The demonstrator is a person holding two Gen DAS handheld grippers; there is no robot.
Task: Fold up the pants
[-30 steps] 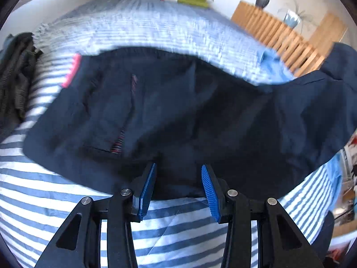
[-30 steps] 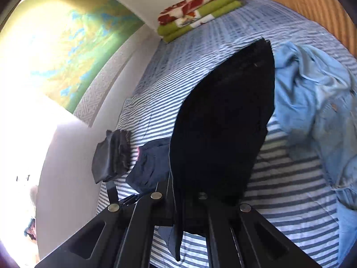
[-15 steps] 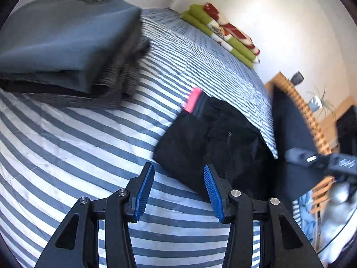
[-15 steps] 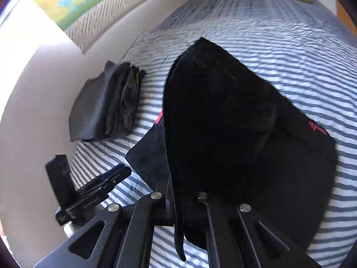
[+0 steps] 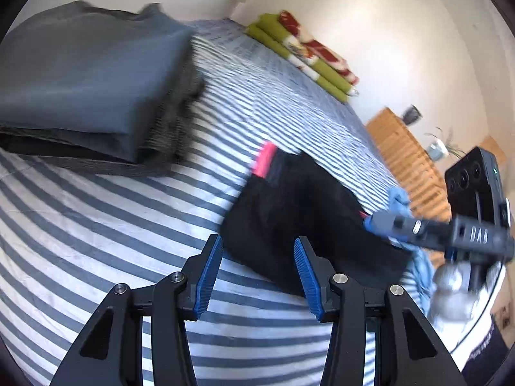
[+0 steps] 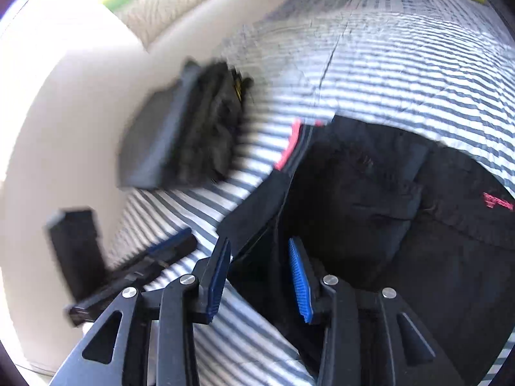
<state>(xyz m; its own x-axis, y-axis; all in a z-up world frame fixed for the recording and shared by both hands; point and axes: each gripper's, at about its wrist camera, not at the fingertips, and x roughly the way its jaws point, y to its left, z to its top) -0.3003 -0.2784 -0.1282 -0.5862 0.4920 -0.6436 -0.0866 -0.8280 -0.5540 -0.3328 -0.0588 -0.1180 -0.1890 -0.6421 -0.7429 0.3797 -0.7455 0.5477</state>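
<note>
Dark navy pants (image 5: 305,218) with a pink waistband (image 5: 264,159) lie folded over on the striped bed (image 5: 96,225). My left gripper (image 5: 257,273) stands open just off their near left corner, nothing between its blue pads. My right gripper (image 6: 259,273) hovers over the near left edge of the pants (image 6: 386,209). Its jaws are opening; dark cloth lies slack under and between the pads, which do not press on it. The left wrist view shows the right gripper (image 5: 373,223) from the side at the pants' right edge. The left gripper (image 6: 180,244) shows blurred at the lower left.
A folded stack of grey clothes (image 5: 90,80) sits at the bed's left, close to the wall (image 6: 64,96). A light blue garment (image 5: 399,199) lies right of the pants. Green and red blankets (image 5: 305,54) rest at the far end, with slatted wooden furniture (image 5: 408,160) beyond.
My right gripper carried the hanging pant legs down and left, laid them over the waist part and parted its jaws. My left gripper swung left from the pants' front edge to their corner.
</note>
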